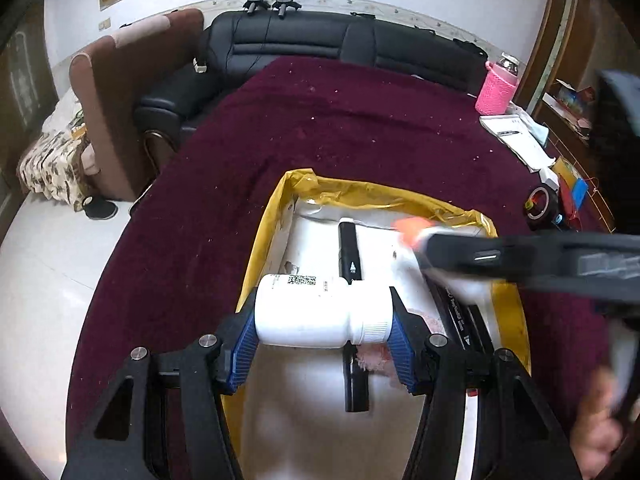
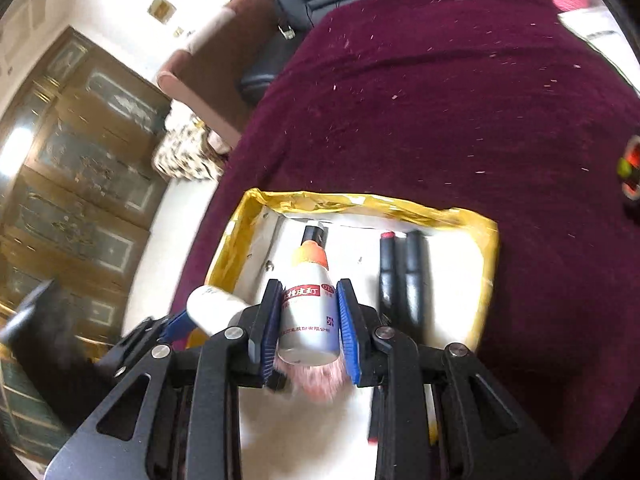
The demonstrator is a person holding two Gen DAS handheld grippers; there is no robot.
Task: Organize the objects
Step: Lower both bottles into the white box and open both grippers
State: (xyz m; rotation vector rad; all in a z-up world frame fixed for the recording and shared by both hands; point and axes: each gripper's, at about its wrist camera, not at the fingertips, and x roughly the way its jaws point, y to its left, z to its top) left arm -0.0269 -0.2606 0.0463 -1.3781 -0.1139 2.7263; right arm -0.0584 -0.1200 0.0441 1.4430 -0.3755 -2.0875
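Left gripper [image 1: 323, 326] clamps a white pill bottle [image 1: 320, 312]; right gripper [image 2: 308, 320] squeezes an orange-capped bottle [image 2: 310, 312] over the yellow-edged box [image 2: 360, 204].

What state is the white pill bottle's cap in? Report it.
On: the ribbed white cap sits on the white pill bottle, held sideways between the left gripper's fingers.

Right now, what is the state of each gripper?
Left gripper: closed on the white pill bottle, gripped end to end.
Right gripper: closed on the orange-capped bottle.

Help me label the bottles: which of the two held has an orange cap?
The bottle with red lettering in the right gripper; the left gripper holds a plain white bottle with a white cap.
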